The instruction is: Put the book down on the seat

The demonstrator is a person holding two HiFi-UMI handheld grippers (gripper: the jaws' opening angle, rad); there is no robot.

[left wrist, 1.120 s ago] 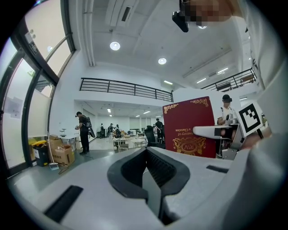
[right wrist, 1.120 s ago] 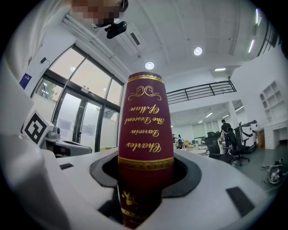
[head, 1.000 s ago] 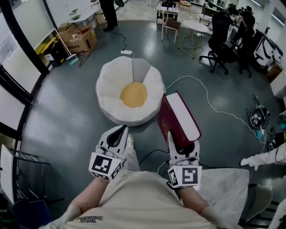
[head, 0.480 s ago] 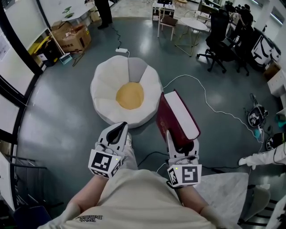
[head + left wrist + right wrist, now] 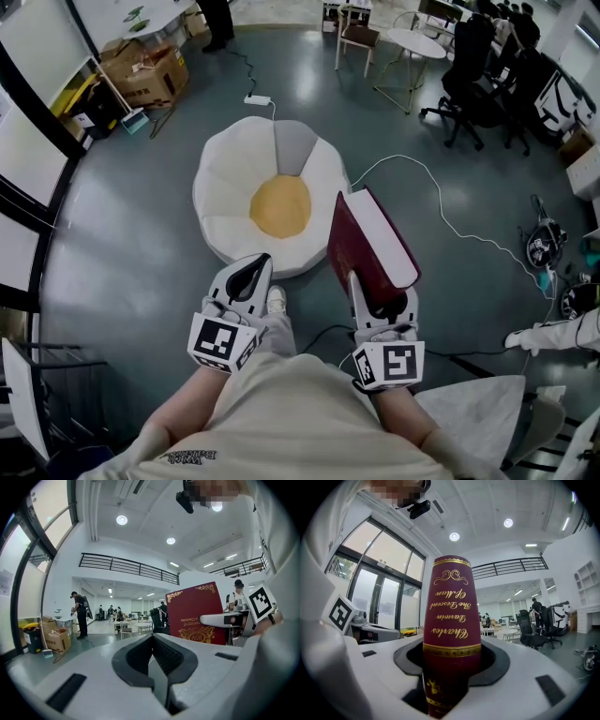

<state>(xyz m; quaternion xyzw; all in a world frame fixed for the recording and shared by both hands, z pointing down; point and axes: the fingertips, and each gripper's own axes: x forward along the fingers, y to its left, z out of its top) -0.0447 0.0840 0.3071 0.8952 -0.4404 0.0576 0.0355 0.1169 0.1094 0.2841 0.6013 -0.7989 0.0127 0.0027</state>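
Grey polished floor point(image 5: 122, 234) fills most of the head view. A white cable point(image 5: 438, 204) lies across it, and cardboard boxes point(image 5: 150, 70) and black office chairs point(image 5: 469, 66) stand at the far side. A white flower-shaped seat point(image 5: 234, 187) with a yellow centre lies on the floor. The dark red book point(image 5: 375, 248) is held over the floor at the seat's right edge, not lying on it. The right claw point(image 5: 380, 298) grasps its near end. The left claw point(image 5: 251, 274) is beside it, over the seat's near edge.

The left gripper view shows a high white hall with a balcony railing point(image 5: 126, 566). This claw is clenched, with nothing between its jaws.

The right gripper view shows tall windows point(image 5: 379, 602). The book's spine stands upright between the jaws, which press on its covers.
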